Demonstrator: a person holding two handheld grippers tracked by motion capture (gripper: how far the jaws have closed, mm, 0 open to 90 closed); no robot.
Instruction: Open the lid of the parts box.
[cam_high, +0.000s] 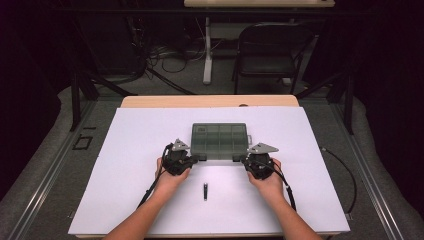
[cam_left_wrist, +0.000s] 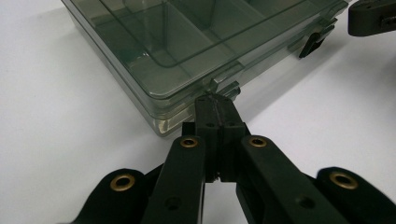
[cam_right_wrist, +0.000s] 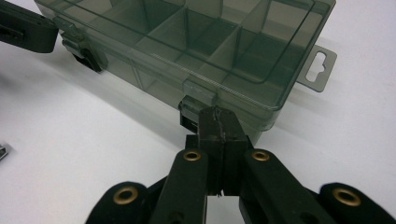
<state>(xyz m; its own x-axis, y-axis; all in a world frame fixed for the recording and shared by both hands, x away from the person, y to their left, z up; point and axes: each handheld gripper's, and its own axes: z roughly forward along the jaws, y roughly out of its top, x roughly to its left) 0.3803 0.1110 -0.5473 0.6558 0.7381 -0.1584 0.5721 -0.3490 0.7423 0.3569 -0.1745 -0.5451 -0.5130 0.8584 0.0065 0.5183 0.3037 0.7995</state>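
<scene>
Pressing closed jaws of left gripper (cam_high: 200, 158) and right gripper (cam_high: 239, 159) against front latches of shut compartment box (cam_high: 220, 140), mid-table (cam_high: 130, 150); nothing gripped. Small black tool (cam_high: 205, 191) lying near box's front.

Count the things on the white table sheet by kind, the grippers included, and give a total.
Clear grey compartment box: 1
Small dark metal tool lying in front of the box: 1
Handheld grippers: 2, the left gripper and the right gripper
Total: 4
</scene>
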